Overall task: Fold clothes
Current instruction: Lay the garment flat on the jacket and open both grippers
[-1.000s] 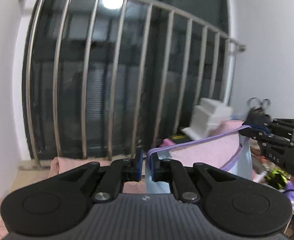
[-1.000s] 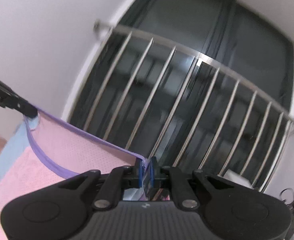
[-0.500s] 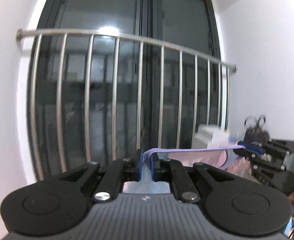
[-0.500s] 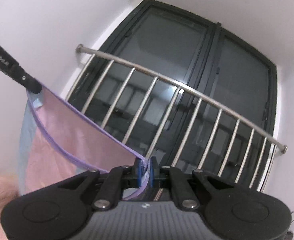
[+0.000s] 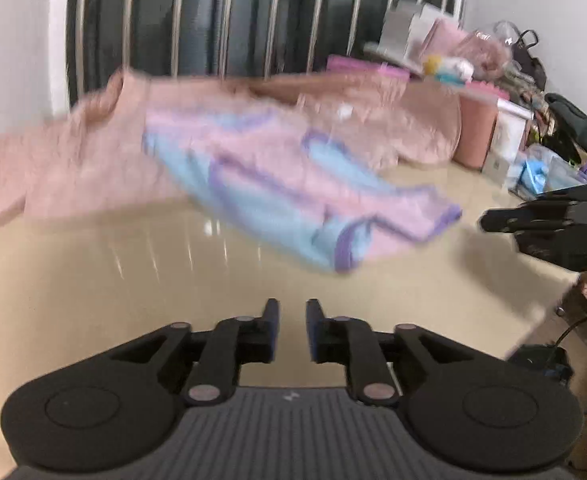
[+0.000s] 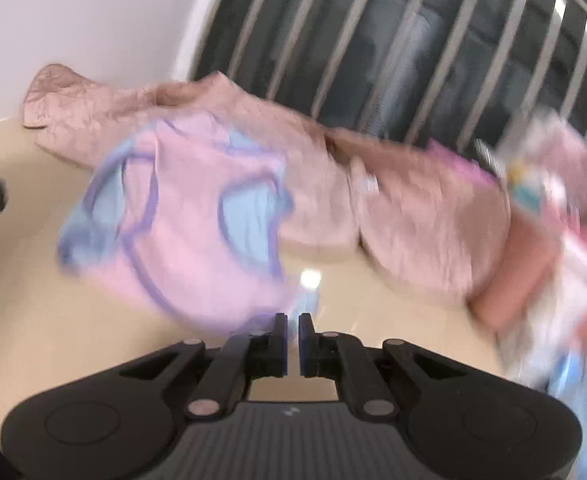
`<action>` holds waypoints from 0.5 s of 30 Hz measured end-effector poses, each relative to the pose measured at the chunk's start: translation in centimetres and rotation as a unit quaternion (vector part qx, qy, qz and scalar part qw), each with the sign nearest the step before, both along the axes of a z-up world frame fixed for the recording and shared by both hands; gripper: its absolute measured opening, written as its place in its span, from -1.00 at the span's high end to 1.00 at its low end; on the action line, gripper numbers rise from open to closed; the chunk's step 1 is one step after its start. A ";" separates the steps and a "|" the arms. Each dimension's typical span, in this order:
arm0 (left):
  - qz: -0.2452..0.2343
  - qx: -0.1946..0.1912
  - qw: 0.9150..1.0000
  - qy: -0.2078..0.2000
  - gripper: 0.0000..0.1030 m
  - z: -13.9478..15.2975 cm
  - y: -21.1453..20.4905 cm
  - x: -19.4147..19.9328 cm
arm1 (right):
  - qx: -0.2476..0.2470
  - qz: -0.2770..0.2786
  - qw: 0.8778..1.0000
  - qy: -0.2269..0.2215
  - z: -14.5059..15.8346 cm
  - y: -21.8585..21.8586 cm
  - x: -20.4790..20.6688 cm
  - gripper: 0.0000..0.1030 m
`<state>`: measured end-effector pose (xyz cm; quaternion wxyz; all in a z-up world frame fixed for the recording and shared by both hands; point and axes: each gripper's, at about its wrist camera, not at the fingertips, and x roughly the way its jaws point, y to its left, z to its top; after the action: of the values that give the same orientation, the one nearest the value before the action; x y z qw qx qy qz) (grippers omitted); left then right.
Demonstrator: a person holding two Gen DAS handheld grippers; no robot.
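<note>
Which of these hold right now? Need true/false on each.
1. The pink and blue garment lies partly over a dusty-pink cloth. True.
2. The left gripper pinches the garment. False: nothing is between its jaws, which are opening, and the garment lies ahead of it.
3. Metal railing bars stand behind the clothes. True.
4. The floor is dark carpet. False: it is pale, beige and glossy.
5. The garment has green trim. False: its edging is purple.
</note>
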<state>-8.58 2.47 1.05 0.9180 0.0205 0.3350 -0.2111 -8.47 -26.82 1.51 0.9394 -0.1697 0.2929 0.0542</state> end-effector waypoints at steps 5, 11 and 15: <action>0.010 -0.068 0.998 0.009 -0.15 2.8 2.1 2.2 | 0.056 0.013 0.998 0.002 1.7 -1.6 -2.7 0.39; 0.085 -0.067 0.994 0.009 -0.08 3.1 -1.7 9.4 | 0.111 0.050 0.992 0.013 2.7 0.7 3.9 0.34; 0.003 -0.103 0.994 0.024 -0.07 2.6 -4.0 9.0 | 0.152 0.075 0.985 0.043 1.5 2.0 6.1 0.50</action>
<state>0.46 -1.54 3.68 0.9076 -0.0800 0.3335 -0.2422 -2.38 -24.86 3.00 0.9339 -0.0436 0.3081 0.1760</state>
